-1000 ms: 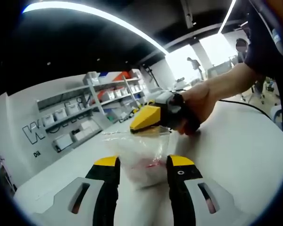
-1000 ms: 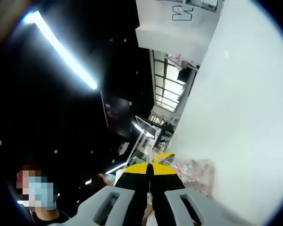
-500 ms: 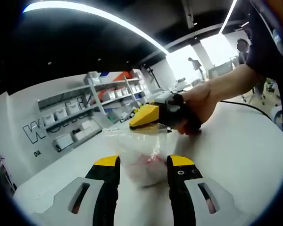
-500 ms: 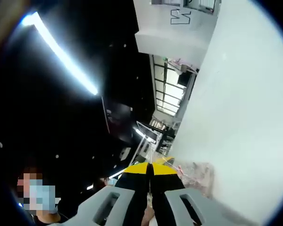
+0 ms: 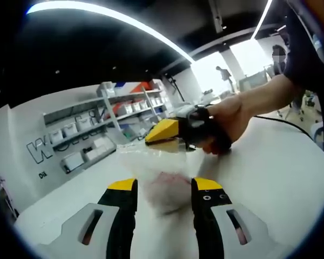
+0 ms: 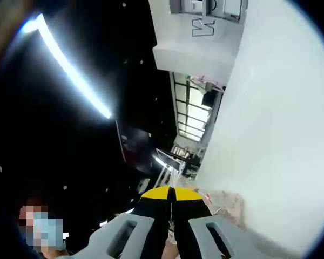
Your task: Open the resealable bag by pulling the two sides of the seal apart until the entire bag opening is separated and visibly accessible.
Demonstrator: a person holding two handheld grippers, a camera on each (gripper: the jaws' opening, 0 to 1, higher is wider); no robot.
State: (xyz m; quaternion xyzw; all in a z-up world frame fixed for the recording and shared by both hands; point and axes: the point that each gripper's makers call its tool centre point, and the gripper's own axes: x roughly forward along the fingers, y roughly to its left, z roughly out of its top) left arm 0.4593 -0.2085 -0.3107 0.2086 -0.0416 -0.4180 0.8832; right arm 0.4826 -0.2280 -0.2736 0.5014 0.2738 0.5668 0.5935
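As the right gripper (image 5: 163, 131), held in the person's hand (image 5: 224, 123), drifts a little further leftward across the left gripper view than half a second back, the clear resealable bag (image 5: 157, 175) smears into a blur between the two tools, its upper edge drawn out wider than it was a second ago. Judgement: the seal is under tension and parting, but the mouth is not yet plainly open; blur hides how much of the seal is apart.

Item, grippers: two.
- Left gripper (image 5: 163, 189): its yellow-tipped jaws stand spread, the bag's lower body lying between them. Whether either jaw touches the film cannot be told.
- Right gripper (image 6: 169, 193): jaws pressed together. In the left gripper view its tip sits at the bag's top edge, so it appears to pinch one side of the seal; the film itself is too faint there to confirm.

Item, resealable bag: one. Transparent, with a reddish mark low on its face and crumpled pale contents. It hangs just above the white table (image 5: 270, 162), between both grippers. In the right gripper view it shows as a wrinkled patch (image 6: 229, 208) just beside the closed jaws.

Item, hand: one in view, wrapped around the right gripper's body.

Item, background: wall shelving (image 5: 97, 135) with many small bins, and one ceiling light strip (image 5: 108, 19).
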